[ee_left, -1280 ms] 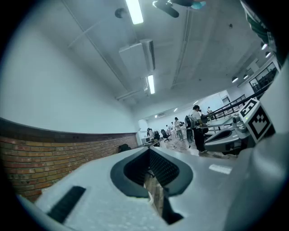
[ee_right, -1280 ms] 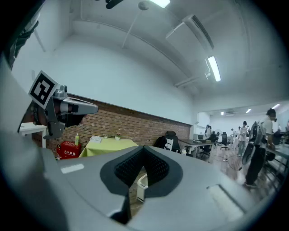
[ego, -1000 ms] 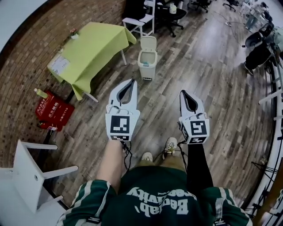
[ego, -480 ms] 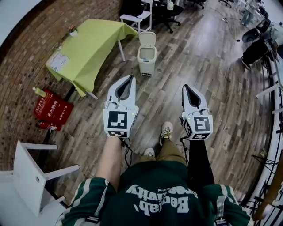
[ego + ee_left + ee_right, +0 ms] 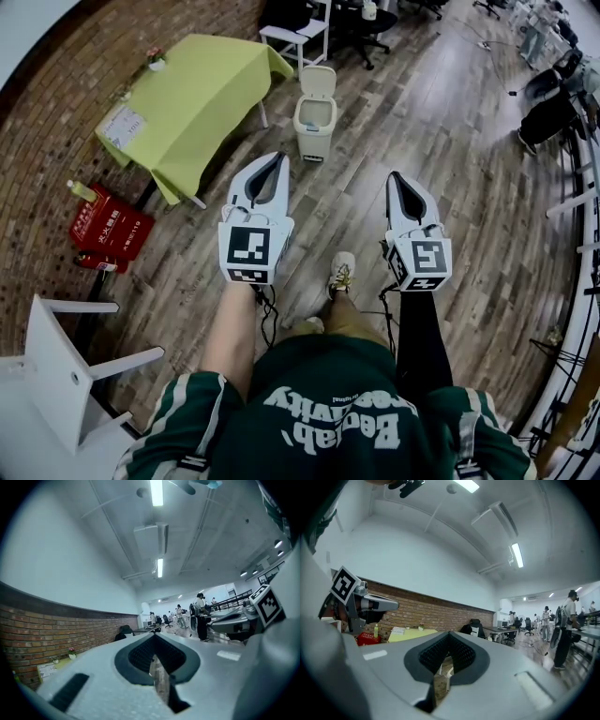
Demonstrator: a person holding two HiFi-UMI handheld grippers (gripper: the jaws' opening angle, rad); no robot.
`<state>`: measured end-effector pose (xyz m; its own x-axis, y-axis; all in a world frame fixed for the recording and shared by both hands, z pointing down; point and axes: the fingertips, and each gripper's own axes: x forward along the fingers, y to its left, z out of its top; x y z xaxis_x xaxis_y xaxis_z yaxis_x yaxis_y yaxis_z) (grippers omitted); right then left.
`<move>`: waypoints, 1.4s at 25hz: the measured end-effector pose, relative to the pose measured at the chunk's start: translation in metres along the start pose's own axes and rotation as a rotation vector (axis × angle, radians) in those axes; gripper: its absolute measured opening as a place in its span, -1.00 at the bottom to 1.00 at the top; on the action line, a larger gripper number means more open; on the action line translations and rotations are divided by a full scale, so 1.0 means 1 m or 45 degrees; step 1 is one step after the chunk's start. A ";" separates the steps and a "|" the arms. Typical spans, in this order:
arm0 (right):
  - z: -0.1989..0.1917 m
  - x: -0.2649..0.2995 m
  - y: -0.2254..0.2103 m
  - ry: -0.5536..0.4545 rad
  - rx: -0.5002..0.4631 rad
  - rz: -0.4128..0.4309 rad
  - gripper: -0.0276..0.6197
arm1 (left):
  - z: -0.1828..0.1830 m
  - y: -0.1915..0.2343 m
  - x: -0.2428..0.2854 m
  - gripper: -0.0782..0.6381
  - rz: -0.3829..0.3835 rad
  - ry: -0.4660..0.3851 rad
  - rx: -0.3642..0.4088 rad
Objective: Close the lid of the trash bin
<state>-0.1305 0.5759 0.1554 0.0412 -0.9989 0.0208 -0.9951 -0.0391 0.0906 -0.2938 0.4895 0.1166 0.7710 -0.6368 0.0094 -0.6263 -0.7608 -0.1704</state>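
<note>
The cream trash bin (image 5: 314,124) stands on the wooden floor beside the green table, its lid (image 5: 319,81) tipped up and open behind it. Both grippers are held out at waist height, well short of the bin. My left gripper (image 5: 277,159) points toward the bin, jaws together with nothing between them. My right gripper (image 5: 395,177) is level with it to the right, also shut and empty. In the left gripper view the left gripper (image 5: 153,636) faces the brick wall. In the right gripper view the bin is hidden behind the right gripper (image 5: 449,634).
A table with a green cloth (image 5: 201,93) stands left of the bin. A red box (image 5: 110,230) and a bottle (image 5: 82,191) sit by the brick wall. One white chair (image 5: 58,361) is near left, another (image 5: 292,36) beyond the bin. People (image 5: 201,616) stand far off.
The person has stepped forward, one shoe swinging ahead. Both grippers have drifted slightly closer to the bin and stay shut.
</note>
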 end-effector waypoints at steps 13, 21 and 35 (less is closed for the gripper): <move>-0.017 0.093 -0.056 0.002 -0.055 0.069 -0.88 | -0.017 0.011 0.110 -0.76 -0.015 0.013 -0.015; -0.021 0.157 -0.094 0.013 -0.027 0.083 -0.88 | -0.020 0.031 0.166 -0.76 -0.006 0.006 -0.054; -0.039 0.275 -0.170 0.023 0.027 0.137 -0.92 | -0.031 0.059 0.288 -0.76 0.080 -0.013 -0.011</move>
<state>0.0534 0.3087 0.1845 -0.0645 -0.9968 0.0471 -0.9956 0.0675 0.0655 -0.1129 0.2573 0.1397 0.7310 -0.6823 -0.0113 -0.6747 -0.7201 -0.1618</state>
